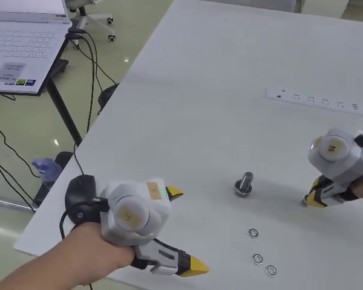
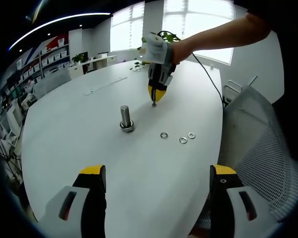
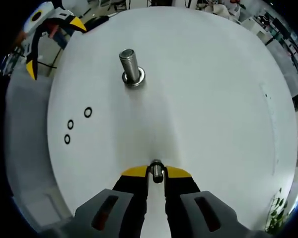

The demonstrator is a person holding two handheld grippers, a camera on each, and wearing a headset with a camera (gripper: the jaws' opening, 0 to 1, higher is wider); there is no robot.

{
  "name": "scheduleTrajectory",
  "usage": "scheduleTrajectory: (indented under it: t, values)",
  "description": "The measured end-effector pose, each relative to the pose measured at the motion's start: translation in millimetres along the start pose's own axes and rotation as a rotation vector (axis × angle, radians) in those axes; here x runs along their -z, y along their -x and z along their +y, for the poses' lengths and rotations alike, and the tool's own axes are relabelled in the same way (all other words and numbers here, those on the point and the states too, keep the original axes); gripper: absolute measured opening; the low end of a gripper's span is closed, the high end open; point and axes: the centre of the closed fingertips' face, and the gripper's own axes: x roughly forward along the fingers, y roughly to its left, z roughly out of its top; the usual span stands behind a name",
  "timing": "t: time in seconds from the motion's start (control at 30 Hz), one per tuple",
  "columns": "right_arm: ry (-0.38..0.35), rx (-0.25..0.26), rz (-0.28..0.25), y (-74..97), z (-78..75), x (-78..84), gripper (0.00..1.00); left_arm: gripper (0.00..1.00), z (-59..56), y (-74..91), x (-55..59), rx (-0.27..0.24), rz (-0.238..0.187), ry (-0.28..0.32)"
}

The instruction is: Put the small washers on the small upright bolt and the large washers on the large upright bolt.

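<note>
Axes vertical, small bolt (image 2: 153, 102) in right claw (image 3: 156, 173), large bolt (image 1: 244, 183) freestanding

Left gripper (image 1: 186, 229) hangs over the near edge of the desk (image 1: 230, 90), held in a hand (image 1: 91, 254) — jaws wide apart, tips pointing right. Right gripper (image 1: 311, 200) points tips-down near the desk's right edge — jaws pinched on a small bolt (image 3: 156, 171).
</note>
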Motion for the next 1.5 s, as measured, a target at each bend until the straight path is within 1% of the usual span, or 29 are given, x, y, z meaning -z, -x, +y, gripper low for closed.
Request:
scheduleTrajectory:
  t: [0.2, 0.47, 0.57, 0.7, 1.03, 1.2, 1.3, 1.37, 1.43, 1.5]
  values:
    - [0.005, -0.002, 0.005, -6.5, 0.4, 1.0, 0.12, 0.85, 0.0, 1.2, 1.9, -0.002, 0.003, 0.005]
    - [0.02, 0.006, 0.009, -9.9, -0.4, 2.4, 0.12, 0.85, -1.5, 1.4, 3.4, -0.002, 0.005, 0.007]
    - [0.017, 0.007, 0.008, -10.1, 0.4, 2.4, 0.12, 0.85, -1.1, 1.8, 2.0, -0.005, 0.002, 0.009]
    - [0.016, 0.008, 0.006, -10.4, 0.5, 1.9, 0.13, 0.85, -1.1, 1.9, 4.0, -0.007, 0.007, 0.009]
    - [0.017, 0.011, 0.001, -10.1, 0.9, 0.5, 0.13, 0.85, -2.1, 2.2, 4.4, -0.005, 0.005, 0.01]
    - [0.034, 0.009, 0.004, -9.8, 1.6, 0.4, 0.13, 0.84, -1.6, 2.6, 2.5, -0.007, 0.002, 0.012]
    - [0.031, 0.007, 0.008, -10.2, 1.3, 1.4, 0.14, 0.84, -1.4, 3.1, 1.7, -0.009, 0.001, 0.014]
    - [0.028, 0.007, 0.004, -10.5, 0.7, 1.4, 0.14, 0.84, -1.5, 3.8, 1.1, -0.011, -0.003, 0.018]
    - [0.02, 0.004, -0.001, -10.8, 1.3, 1.3, 0.2, 0.84, -1.7, 4.2, 2.1, -0.012, -0.001, 0.017]
    - [0.029, 0.008, -0.005, -10.2, 0.7, 1.1, 0.22, 0.84, -2.4, 4.1, 2.8, -0.011, -0.002, 0.017]
